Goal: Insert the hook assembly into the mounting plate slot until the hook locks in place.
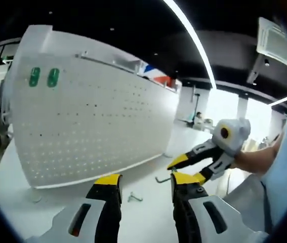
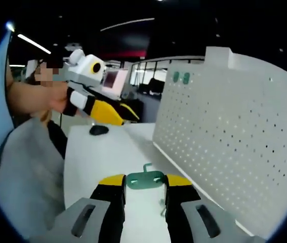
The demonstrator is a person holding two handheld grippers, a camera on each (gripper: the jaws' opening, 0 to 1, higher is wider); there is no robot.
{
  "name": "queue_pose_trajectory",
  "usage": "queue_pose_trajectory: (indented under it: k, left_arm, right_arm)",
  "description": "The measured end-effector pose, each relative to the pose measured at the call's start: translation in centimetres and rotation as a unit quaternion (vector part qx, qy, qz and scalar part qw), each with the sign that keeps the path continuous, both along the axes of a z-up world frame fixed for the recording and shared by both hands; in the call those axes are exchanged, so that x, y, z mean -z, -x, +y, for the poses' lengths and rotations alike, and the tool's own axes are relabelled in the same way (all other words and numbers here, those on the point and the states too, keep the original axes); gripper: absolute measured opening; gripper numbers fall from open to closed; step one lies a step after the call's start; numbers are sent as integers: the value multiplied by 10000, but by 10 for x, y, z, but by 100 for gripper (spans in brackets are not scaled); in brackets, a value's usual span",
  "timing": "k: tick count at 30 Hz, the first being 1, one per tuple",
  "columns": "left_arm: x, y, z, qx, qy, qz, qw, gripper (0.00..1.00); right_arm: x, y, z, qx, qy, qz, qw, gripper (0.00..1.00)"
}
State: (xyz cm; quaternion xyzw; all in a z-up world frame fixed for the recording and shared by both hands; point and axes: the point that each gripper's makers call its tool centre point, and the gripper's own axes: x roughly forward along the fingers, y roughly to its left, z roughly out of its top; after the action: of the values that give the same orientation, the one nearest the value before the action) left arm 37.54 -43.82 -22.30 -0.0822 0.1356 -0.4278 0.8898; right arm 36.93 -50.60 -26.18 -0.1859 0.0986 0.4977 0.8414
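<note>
Left gripper view: white pegboard mounting plate (image 1: 95,121) standing upright across the left and centre of the frame, with two green plates (image 1: 44,77) already fixed at its upper left; the left gripper (image 1: 146,185) at bottom centre has its jaws set wide, with nothing between them. On the white table (image 1: 148,217) between the jaws lies a small metal hook (image 1: 134,197), and a second (image 1: 162,179) lies just beyond the right jaw. The right gripper (image 1: 191,164) enters at centre right; whatever it holds cannot be made out from here. Right gripper view: right gripper at bottom centre, jaws closed narrow on a green hook assembly (image 2: 146,179), held low over the table, apart from the plate at frame right. The left gripper (image 2: 125,115) sits upper left. A dark object (image 2: 98,130) on the table is too small to identify. Status: assembly picked up; insertion and locking remain. The target slot is not distinguishable among the holes.
</note>
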Motion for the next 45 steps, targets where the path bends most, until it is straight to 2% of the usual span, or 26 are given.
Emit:
queue_pose_trajectory:
  k: [9,15,19,24,29,31,35,40,45]
  left_arm:
    - [1,7,-5,656,382,427,9962,38]
    - [5,15,-9,1143,483,677,9900,37]
    - [7,21,-10,1468,676,913,9826,38]
    - [12,25,-10,1694,545,958,9794,36]
    - [9,34,-11,2094,871,1196,9666,32]
    - [9,36,-11,2183,908,1212,9640,32]
    - [4,44,-14,2457,1131,1346,9533,31]
    - [3,46,-16,2593,1284,1442,9463,28]
    - [-1,53,-19,2771,1473,1475,9379,23]
  right_arm:
    - [-11,7,5,-210,-14,-200,9996,28]
    - [-17,13,10,-359,1,-335,9988,28]
    - [-22,20,16,-524,30,-459,9976,28]
    - [-27,26,20,-698,26,-570,9959,28]
    - [-30,32,25,-909,28,-713,9933,28]
    - [-32,34,26,-968,20,-763,9924,28]
    - [-35,42,30,-1174,-33,-848,9894,28]
    - [-37,47,34,-1344,-144,-848,9872,28]
    - [-44,55,38,-1641,-412,-898,9815,28]
